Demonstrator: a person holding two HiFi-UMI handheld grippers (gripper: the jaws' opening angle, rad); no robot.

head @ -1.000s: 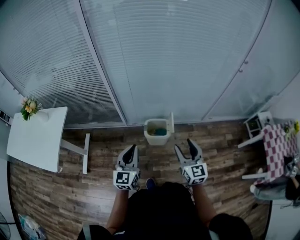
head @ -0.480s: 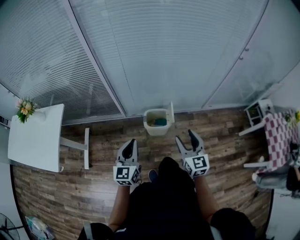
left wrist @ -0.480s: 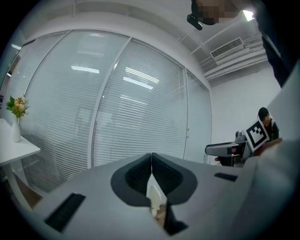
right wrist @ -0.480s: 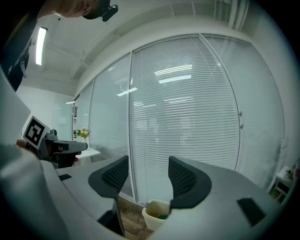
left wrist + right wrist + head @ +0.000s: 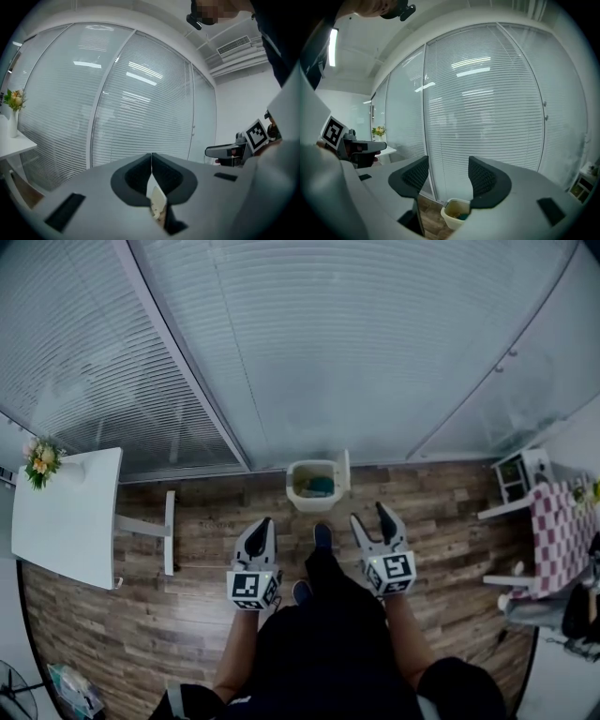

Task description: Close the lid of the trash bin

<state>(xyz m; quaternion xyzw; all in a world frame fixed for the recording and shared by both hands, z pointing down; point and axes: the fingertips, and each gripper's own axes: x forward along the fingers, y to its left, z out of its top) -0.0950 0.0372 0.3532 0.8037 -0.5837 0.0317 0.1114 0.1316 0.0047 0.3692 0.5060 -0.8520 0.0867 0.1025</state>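
A: What's close in?
B: Wooden floor (image 5: 206,521), and the person's shoe (image 5: 322,534) set forward between the two claws, right on the line to the trash bin (image 5: 312,486). A white table (image 5: 66,517) with flowers (image 5: 39,463) stands off left and a checked table (image 5: 562,535) off right, both well apart.
A: The claws?
B: Left gripper (image 5: 264,524): jaws pressed together, nothing in them. Right gripper (image 5: 369,517): jaws wide apart, empty. Neither touches the bin.
A: And the bin?
B: Against the blinds (image 5: 328,352), its lid (image 5: 346,468) upright on the right side
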